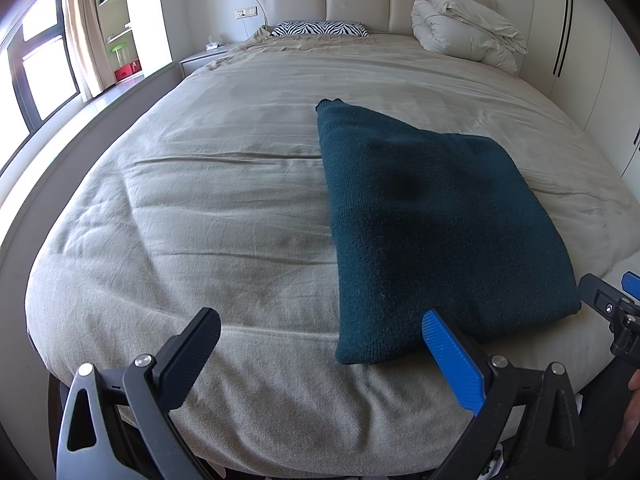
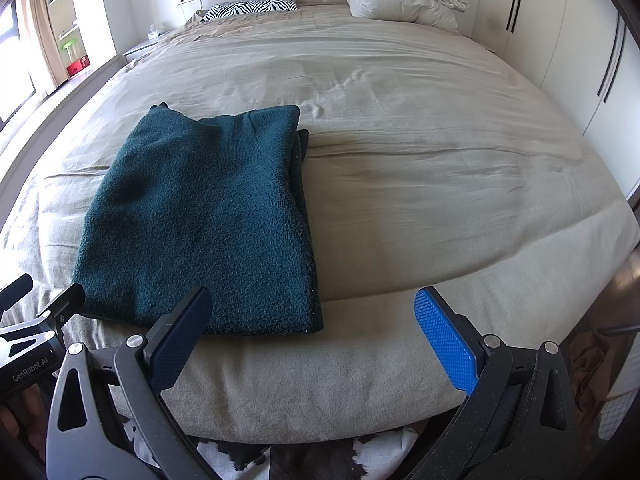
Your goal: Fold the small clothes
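You are working over the bed (image 1: 224, 208), where the dark green sweater (image 1: 420, 220) is lying folded flat on the beige cover near the foot edge, well apart from the white duvet (image 1: 464, 28) and zebra pillow (image 1: 320, 28) at the headboard. You are holding the left gripper (image 1: 320, 360) with its fingers spread wide and empty, its blue pad just before the sweater's near edge. You are holding the right gripper (image 2: 316, 338) likewise spread and empty, just beside the sweater's near right corner.
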### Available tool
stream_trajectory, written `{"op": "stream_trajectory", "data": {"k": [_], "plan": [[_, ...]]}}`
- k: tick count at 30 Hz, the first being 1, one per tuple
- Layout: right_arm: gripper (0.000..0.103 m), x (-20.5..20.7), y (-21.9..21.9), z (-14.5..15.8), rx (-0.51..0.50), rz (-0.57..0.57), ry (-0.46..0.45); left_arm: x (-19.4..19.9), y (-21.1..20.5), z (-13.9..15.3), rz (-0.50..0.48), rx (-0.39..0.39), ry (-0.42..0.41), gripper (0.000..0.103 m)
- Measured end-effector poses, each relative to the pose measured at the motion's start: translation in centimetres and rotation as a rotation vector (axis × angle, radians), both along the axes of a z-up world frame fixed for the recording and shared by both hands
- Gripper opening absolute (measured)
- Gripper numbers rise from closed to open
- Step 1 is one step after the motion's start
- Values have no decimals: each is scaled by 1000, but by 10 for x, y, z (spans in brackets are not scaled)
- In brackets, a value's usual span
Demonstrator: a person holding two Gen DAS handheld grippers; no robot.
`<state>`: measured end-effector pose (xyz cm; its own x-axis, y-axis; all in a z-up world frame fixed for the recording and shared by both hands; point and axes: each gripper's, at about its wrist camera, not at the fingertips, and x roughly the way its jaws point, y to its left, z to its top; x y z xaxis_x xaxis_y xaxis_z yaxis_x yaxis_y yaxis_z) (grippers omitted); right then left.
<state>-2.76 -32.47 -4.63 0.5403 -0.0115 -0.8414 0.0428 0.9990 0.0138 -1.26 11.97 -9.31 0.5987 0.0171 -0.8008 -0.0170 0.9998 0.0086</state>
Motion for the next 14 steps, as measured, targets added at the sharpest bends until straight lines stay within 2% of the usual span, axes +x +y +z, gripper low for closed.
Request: {"op": "stream_trajectory", "data": {"k": [14], "plan": [[103,0,-2,0,2,-1,3,-4,5,-3,-5,-1,-13,103]]}}
